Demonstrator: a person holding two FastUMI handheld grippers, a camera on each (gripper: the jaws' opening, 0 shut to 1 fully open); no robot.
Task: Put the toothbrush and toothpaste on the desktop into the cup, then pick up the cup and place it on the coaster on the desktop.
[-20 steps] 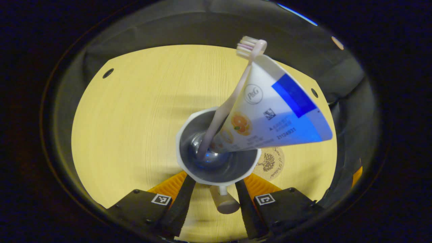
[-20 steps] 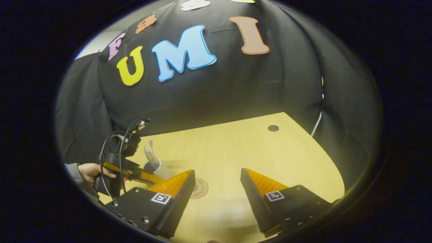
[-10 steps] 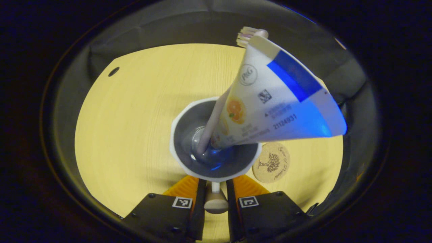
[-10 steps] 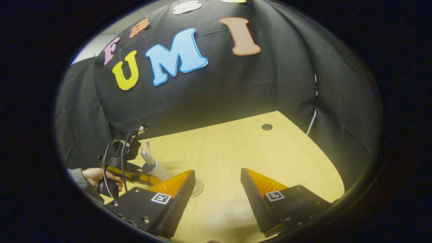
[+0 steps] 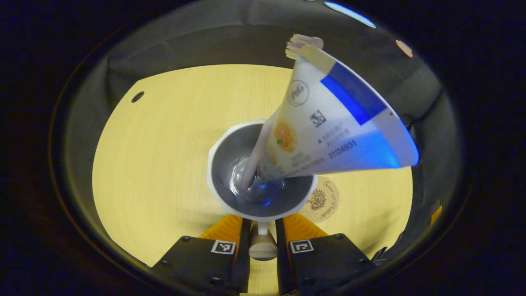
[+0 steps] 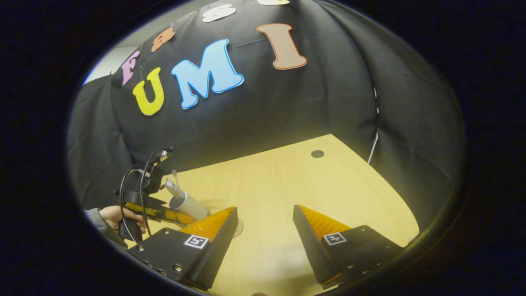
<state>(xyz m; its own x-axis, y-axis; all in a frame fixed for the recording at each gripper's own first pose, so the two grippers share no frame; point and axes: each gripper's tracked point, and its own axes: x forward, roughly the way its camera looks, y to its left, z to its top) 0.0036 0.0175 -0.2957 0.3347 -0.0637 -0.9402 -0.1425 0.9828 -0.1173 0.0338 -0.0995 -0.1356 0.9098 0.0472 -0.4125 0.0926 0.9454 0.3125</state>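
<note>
In the left gripper view a white cup (image 5: 224,187) holds the white-and-blue toothpaste tube (image 5: 333,123) and the pale pink toothbrush (image 5: 263,144), whose bristles (image 5: 298,43) stick out past the tube. My left gripper (image 5: 262,242) is shut on the cup's handle (image 5: 262,246), and the cup is tilted, raised off the desk. A round cork coaster (image 5: 322,201) lies just right of the cup, partly behind its rim. In the right gripper view my right gripper (image 6: 265,224) stands open above the desk, and the left gripper (image 6: 160,213) with the cup (image 6: 189,204) is at the left, held by a hand (image 6: 113,216).
The light wooden desk (image 5: 164,144) has a cable hole (image 5: 137,97) at the far left and another hole (image 6: 317,153) seen from the right gripper. Black cloth walls enclose the desk on all sides. A white cable (image 6: 373,148) hangs at the right wall.
The left gripper shut on the cup's handle and lifted the cup, tilting it. The coaster slid partly behind the cup's rim. The right gripper drifted slightly and stays open.
</note>
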